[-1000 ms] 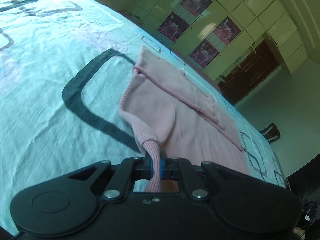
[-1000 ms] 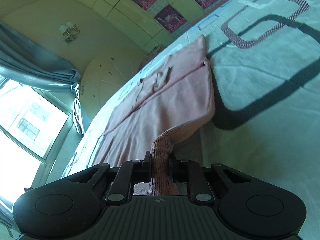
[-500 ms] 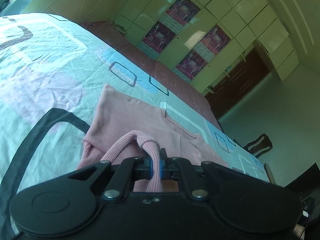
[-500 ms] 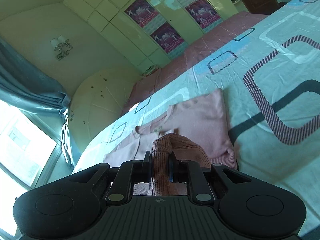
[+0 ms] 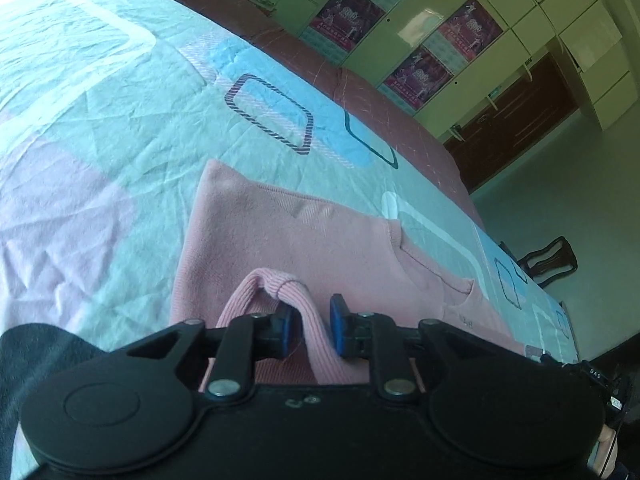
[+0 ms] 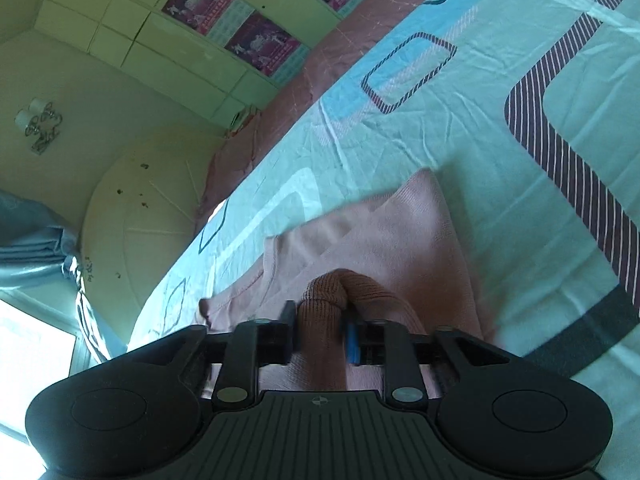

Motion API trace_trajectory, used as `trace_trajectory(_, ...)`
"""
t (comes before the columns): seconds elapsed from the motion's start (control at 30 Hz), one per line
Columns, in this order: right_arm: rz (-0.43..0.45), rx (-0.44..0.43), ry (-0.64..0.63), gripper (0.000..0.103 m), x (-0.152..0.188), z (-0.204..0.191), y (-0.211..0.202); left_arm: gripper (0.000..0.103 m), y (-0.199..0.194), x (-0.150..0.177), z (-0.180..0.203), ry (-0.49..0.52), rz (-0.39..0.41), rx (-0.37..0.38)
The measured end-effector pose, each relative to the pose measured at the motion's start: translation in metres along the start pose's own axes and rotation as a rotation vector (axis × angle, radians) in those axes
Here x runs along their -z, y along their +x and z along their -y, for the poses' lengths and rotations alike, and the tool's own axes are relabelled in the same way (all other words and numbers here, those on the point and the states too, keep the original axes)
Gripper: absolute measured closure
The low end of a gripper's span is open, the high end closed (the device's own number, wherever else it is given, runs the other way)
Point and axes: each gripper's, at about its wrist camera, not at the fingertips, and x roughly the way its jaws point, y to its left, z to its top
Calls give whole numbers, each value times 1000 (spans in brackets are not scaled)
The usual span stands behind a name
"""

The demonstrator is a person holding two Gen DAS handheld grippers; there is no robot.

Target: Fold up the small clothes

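A small pink knit top (image 5: 288,240) lies flat on the patterned bedsheet (image 5: 100,120). It also shows in the right wrist view (image 6: 404,240). My left gripper (image 5: 314,330) is open over the top. A ribbed pink hem fold (image 5: 296,304) lies loose between its blue pads, with a gap on the right side. My right gripper (image 6: 320,332) is open too. The ribbed hem fold (image 6: 332,300) rests between its parted fingers.
The bed's far edge has a maroon quilted cover (image 5: 380,92). Beyond it stand pale wardrobe doors with posters (image 5: 420,40). A dark chair (image 5: 548,260) stands on the floor at the right. A curtain and window (image 6: 32,320) are at the left.
Both grippers carried the ribbed hem forward over the top, then opened. The hem, pinched tight half a second ago, now lies loose between the parted pads.
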Motion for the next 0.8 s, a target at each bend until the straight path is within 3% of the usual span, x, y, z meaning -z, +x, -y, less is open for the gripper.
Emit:
trace_trajectory(0.03,53,-8,-2,31,-4,-1,-9,75,-4,-2,0,10,19,6)
trace_trajectory(0.1,87,-30,-22,31,-11,-3,-20,54,-14,-3,2,56,63,-2)
trace_trajectory(0.13,87,-21,-67,32,-13,-7,-24,39,-17,-3,4,89,89,-31)
trace_trajectory(0.17,73,-2,-128,32,-14,-12,-24,37,-19,-4,8,141,113,-71)
trace_trajectory(0.23,35,43,-243,32,-12,-23,-21,38,-22,-8,11,199,117,-81)
trace_trajectory(0.3,-4,74,-353,33,-6,-34,-11,40,-20,-12,15,248,92,-74)
trace_trajectory(0.4,-49,130,-492,41,2,-47,10,40,-8,-17,29,412,27,-112)
trace_trajectory(0.47,-72,164,-566,42,10,-51,23,40,-8,-18,36,481,28,-133)
trace_trajectory(0.63,-123,212,-667,46,19,-50,43,40,-25,-22,30,464,66,-111)
trace_trajectory(0.8,-102,195,-649,47,18,-47,36,40,-45,-9,11,431,72,-35)
